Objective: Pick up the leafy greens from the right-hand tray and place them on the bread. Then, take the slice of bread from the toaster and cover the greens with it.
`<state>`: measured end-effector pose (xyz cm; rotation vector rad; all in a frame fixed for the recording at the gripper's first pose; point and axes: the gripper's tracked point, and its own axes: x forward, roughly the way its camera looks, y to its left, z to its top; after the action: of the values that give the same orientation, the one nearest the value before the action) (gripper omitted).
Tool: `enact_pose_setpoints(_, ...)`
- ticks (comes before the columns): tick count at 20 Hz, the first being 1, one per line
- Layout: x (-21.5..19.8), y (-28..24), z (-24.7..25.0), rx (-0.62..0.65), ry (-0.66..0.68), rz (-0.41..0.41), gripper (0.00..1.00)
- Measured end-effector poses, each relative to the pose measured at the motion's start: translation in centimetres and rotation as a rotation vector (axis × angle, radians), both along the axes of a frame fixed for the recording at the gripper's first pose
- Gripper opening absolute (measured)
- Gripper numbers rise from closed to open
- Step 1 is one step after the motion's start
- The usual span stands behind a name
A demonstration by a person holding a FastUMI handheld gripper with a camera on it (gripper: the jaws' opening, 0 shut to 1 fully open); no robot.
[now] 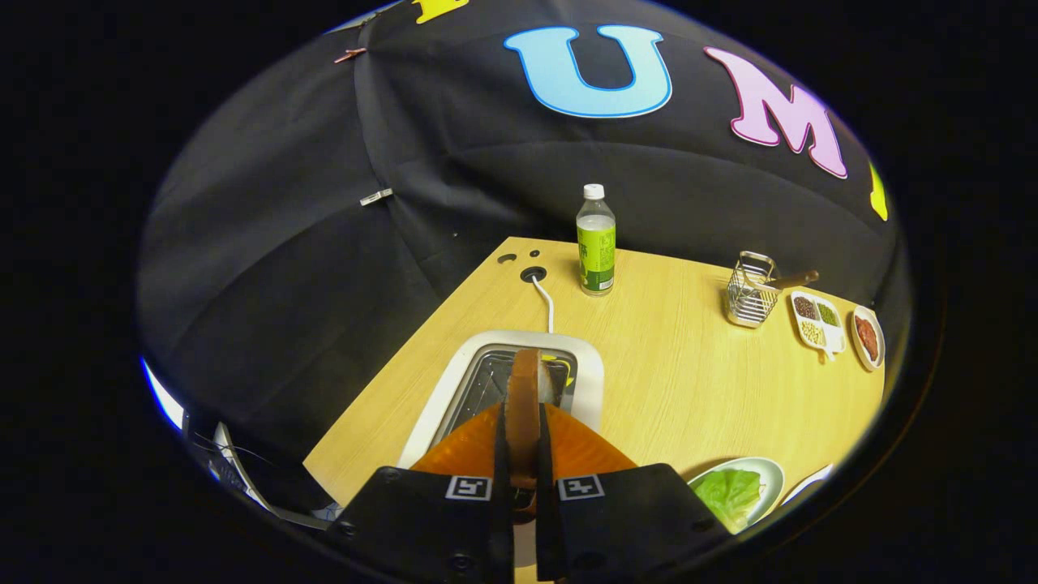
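Claw (523, 442) pinching the bread slice (524, 397) edge-on above the white toaster (588, 365); leafy greens (728, 495) in the plate (770, 474) at four o'clock.

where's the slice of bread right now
In the gripper view the slice of bread stands on edge, pinched between the claw's two fingers, directly above the toaster.

Far beyond the fingers a bottle (596, 239) stands upright on the table (673, 381), near a cable (545, 302). To the right stand a wire basket (750, 290), a divided dish (816, 321) and a small plate (867, 337).
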<state>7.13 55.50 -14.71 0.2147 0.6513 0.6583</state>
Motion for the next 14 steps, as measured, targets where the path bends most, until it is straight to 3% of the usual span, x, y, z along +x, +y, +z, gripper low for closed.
enact_pose_setpoints(8, -1.4, -4.7, 10.1, 0.198, -0.131, -0.031, 0.15)
enact_pose_setpoints(14, -2.2, -14.8, 13.7, 0.280, -0.189, -0.155, 0.15)
